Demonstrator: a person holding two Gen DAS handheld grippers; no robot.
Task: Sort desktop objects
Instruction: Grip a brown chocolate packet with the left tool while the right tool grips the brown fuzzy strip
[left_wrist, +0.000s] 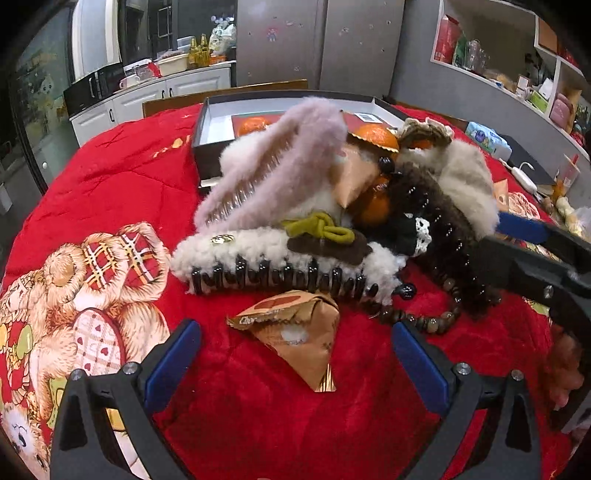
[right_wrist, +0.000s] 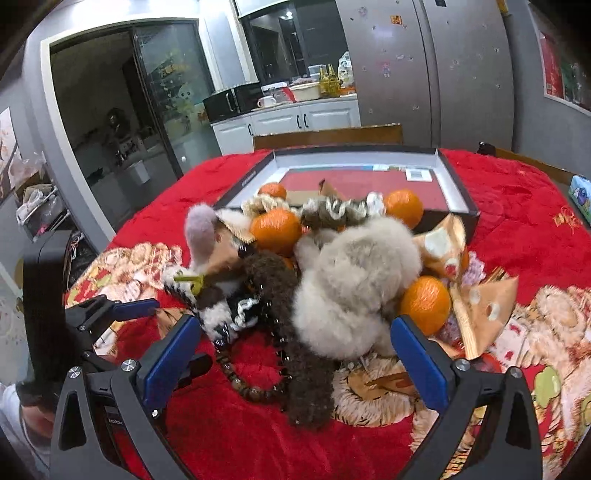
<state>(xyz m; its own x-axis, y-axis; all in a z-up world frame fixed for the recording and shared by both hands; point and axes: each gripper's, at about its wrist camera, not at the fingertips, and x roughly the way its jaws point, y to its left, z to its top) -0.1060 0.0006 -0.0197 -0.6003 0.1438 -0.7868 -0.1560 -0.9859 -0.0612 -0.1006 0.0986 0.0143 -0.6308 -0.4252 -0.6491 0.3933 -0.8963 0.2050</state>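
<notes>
Both hand-held grippers, left (left_wrist: 295, 341) and right (right_wrist: 293, 336), hover spread wide with nothing held. The pile of fluffy hair claws (left_wrist: 273, 258), tangerines (right_wrist: 276, 230) and snack packets (left_wrist: 295, 332) sits on the red blanket (left_wrist: 129, 173) in front of an open box (right_wrist: 458, 192).

Four oranges (right_wrist: 276, 230), five fluffy hair claws (right_wrist: 351, 284) — one box (right_wrist: 458, 192), one bead bracelet (left_wrist: 424, 317)

A grey refrigerator (right_wrist: 424, 74) is seen behind the worktop, beside white kitchen cabinets (right_wrist: 295, 118) on which a black microwave (right_wrist: 232, 99) and what may be yellow bottles (right_wrist: 328, 79) are set. Wall shelves (left_wrist: 517, 70) are crowded with packages.
</notes>
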